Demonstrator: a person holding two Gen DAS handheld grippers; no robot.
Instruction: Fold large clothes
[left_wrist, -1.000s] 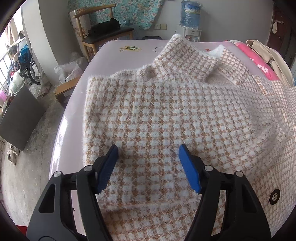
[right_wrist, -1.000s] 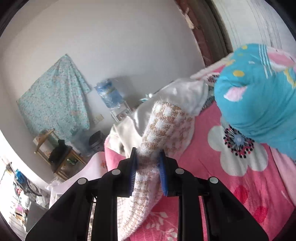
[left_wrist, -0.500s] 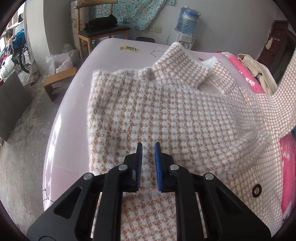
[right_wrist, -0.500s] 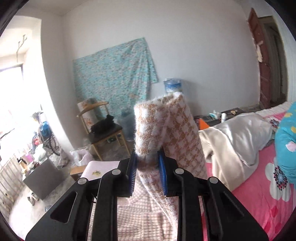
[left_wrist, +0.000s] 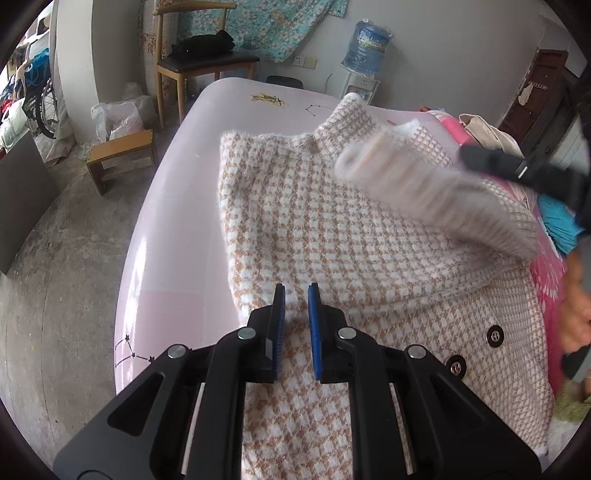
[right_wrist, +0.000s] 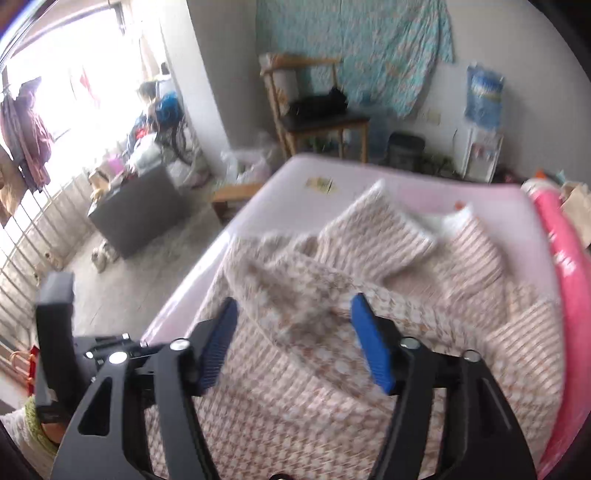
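Lying spread across the pink bed, the checked coat had its long axis running from the collar at the far end, toward the wooden chair, down to the hem under your own hands. One sleeve hung blurred in the air above the coat's chest, its cuff reaching toward the collar side, its root at the shoulder nearest the pink floral quilt. In my judgement it was about to land across the body, at a slant to the long axis.

Your left gripper sat at the hem end, on the coat's edge farthest from the quilt. Its blue pads stood close together with a thin pinch of checked fabric between them, so it had hold of the coat there, and it pointed up the long axis toward the collar.

Your right gripper hovered over the middle of the coat, its jaws opening wide; only the cloth below showed through the gap, and the pads pressed on nothing.

Since the sleeve fell on the quilt side, your right hand was nearer to it for smoothing, I judged, while the left already held the hem edge that a lengthwise fold would lift toward the collar.
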